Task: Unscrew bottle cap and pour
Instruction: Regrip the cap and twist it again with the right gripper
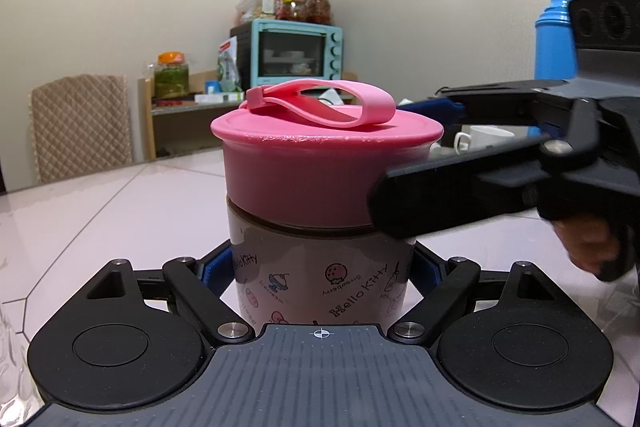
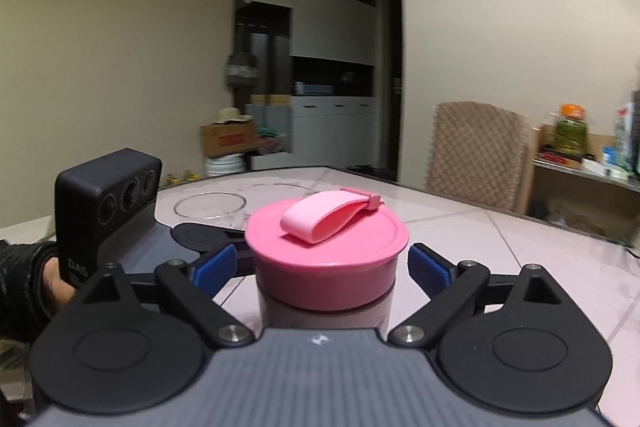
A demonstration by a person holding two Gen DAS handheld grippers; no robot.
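Left tool [image 1: 322, 273] clamps the bottle [image 1: 324, 279] body; right tool [image 2: 326, 265] straddles the pink cap [image 2: 326, 255], pads slightly apart; a loose grip could slip while twisting.

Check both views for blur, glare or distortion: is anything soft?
Left wrist view: pink cap sharp; the right gripper crossing in is motion-blurred; fisheye bends the tabletop lines. Right wrist view: softer overall, cupboard and chair smeared, black vignette in the corners, faint ceiling-light sheen on the tabletop.
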